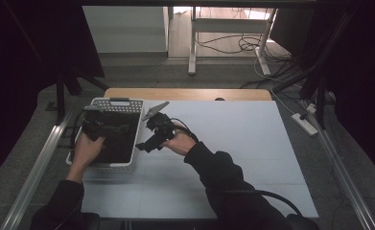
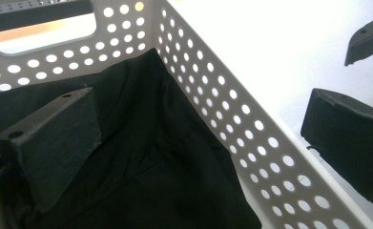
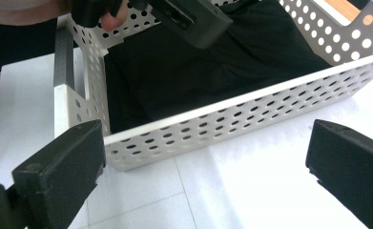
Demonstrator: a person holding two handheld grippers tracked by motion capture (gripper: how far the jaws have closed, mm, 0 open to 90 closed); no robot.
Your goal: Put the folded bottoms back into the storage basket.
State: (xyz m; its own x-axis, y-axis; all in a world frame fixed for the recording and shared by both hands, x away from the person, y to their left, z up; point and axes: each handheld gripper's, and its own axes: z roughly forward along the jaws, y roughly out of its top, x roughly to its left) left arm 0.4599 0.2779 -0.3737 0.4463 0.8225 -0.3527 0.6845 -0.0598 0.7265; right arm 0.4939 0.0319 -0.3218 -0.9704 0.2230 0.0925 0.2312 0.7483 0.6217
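White table (image 1: 233, 143) carried perforated white basket (image 1: 127, 165) at left edge. Black cloth (image 1: 120, 141) lay inside basket, covering floor. Left gripper (image 1: 109, 128) hung over cloth, jaws apart, one inside basket, one outside wall. Right gripper (image 1: 144, 145) sat just beside basket, jaws wide apart, empty.

One white perforated basket (image 1: 109, 103), left of frame centre; one black cloth (image 1: 120, 143) inside it; two handheld grippers; one table (image 1: 233, 139).
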